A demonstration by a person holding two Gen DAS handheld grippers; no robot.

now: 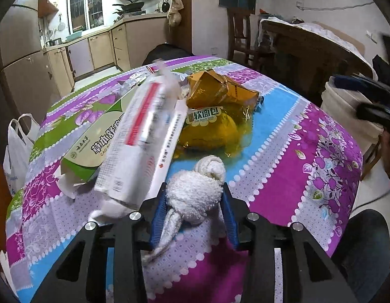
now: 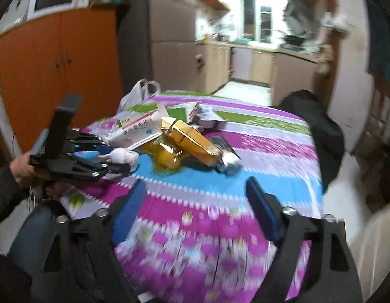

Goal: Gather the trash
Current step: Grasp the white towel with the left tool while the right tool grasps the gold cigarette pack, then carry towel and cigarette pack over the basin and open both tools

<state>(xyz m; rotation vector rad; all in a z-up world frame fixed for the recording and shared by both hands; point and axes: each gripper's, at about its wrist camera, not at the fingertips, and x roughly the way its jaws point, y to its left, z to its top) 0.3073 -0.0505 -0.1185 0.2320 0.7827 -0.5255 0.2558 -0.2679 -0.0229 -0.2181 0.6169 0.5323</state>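
My left gripper [image 1: 195, 199] is clamped on a wad of white cloth [image 1: 195, 192]; blue pads [image 1: 158, 217] press it from both sides, and a twisted tail of it hangs down between the fingers toward me. From the right wrist view the same gripper [image 2: 114, 161] shows side-on, wad [image 2: 124, 157] at its tip, low over the patchwork tablecloth [image 2: 220, 197].

My right gripper [image 2: 195, 199] is spread wide, nothing between its pads [image 2: 129, 207], held over bare purple-and-blue cloth. View blurred.

Trash pile sits just ahead of the left gripper:
- long white box with red stripe [image 1: 141, 141], tilted, its near end just left of my left pad
- green-and-cream carton [image 1: 94, 136] beyond and left of that, partly under it
- yellow bread wrapper [image 1: 212, 128] straight ahead, close past the wad
- crumpled gold foil pack [image 1: 220, 88] behind the wrapper

In the right view the pile lies ahead and left of the open gripper, well apart from it. A white plastic bag [image 1: 18, 149] hangs off the table edge, far left of my left gripper.
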